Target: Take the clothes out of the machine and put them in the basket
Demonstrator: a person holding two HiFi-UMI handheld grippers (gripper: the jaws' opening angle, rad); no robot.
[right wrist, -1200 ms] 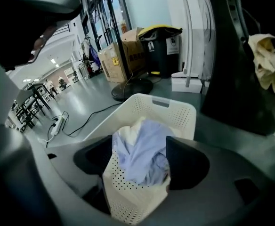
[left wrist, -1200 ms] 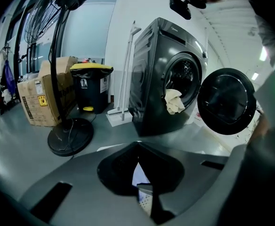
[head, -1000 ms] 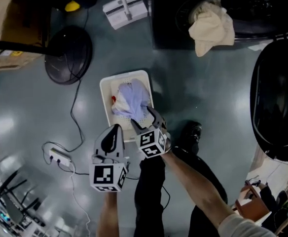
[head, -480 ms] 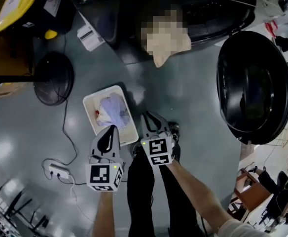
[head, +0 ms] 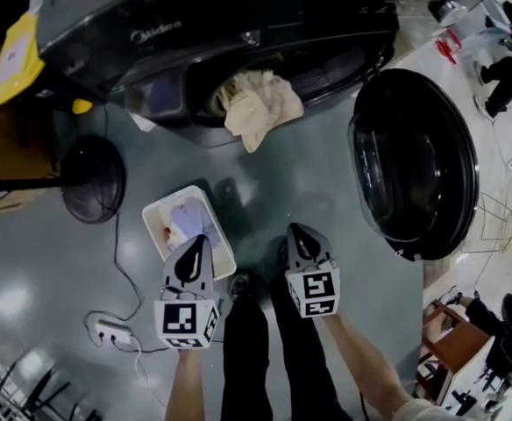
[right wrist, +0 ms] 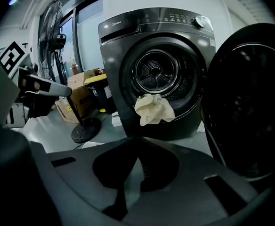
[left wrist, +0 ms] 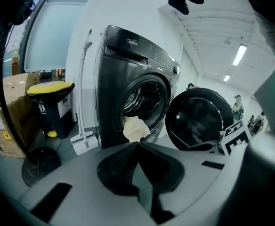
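A cream cloth [head: 254,103] hangs out of the drum mouth of the dark machine [head: 151,33], whose round door [head: 414,165] stands open at the right. On the floor sits the white basket [head: 160,213] with a lavender garment [head: 190,222] inside. My left gripper [head: 196,242] hovers over the basket's near edge, shut and empty. My right gripper [head: 298,231] is to its right, above the floor, also shut with nothing in it. Both gripper views look at the machine [left wrist: 128,65] [right wrist: 156,27] and the cream cloth [left wrist: 135,128] [right wrist: 153,108] beyond the shut tips [left wrist: 138,145] [right wrist: 137,139].
A round black fan base [head: 94,178] stands left of the basket, with a cable running to a power strip [head: 111,330]. A yellow-lidded bin [head: 15,51] and cardboard boxes are at the far left. The person's legs [head: 265,340] are below the grippers.
The right gripper let go of the lavender garment in the basket and shut. Both grippers rose and drew back from the basket, and the view swung up toward the machine.
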